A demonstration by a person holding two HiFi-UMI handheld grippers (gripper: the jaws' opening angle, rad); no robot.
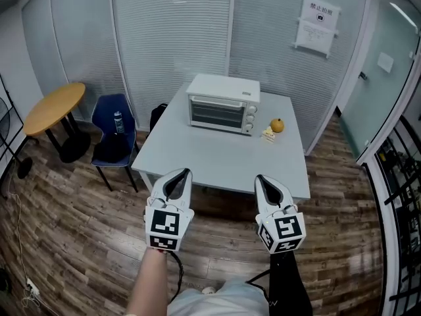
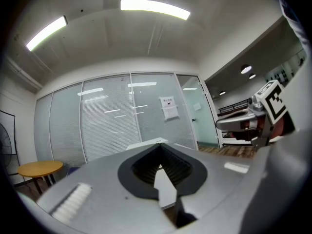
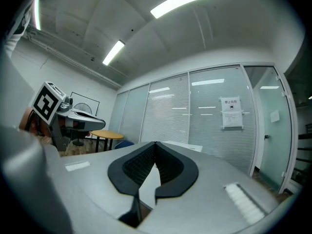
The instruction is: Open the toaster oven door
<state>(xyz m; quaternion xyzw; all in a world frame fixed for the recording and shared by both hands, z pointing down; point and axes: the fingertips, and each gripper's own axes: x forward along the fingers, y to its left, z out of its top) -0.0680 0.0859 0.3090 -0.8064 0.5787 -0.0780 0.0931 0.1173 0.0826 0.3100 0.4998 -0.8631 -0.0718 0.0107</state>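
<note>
In the head view, the toaster oven (image 1: 223,103) stands at the far edge of a white table (image 1: 223,158), and its glass door (image 1: 217,114) is up and closed. The knobs at its right are too small to make out. An orange fruit (image 1: 277,125) lies just right of it, with a small pale item (image 1: 268,134) beside it that cannot be identified. A dark object (image 1: 158,116) behind the table's left corner is partly cut off by the tabletop. A blue chair (image 1: 113,133) with a bottle (image 1: 118,122) on its seat stands to the left, near a round wooden table (image 1: 56,107). The left gripper (image 1: 183,174) and right gripper (image 1: 260,179) hover side by side at the table's near edge, well apart from the oven. The print on the wall notice (image 1: 317,22) is unreadable.

In the left gripper view, the left gripper (image 2: 160,146) has its jaws met at the tips with nothing held. Its body hides the table and nearly all of the oven, and only a pale edge peeks past the tips. The right gripper (image 2: 270,112) shows at the right edge, partly cut off.

In the right gripper view, the right gripper (image 3: 155,144) also has its jaws touching at the tips, and it is empty. The oven is hidden behind them. The left gripper (image 3: 53,110) shows at the left.
</note>
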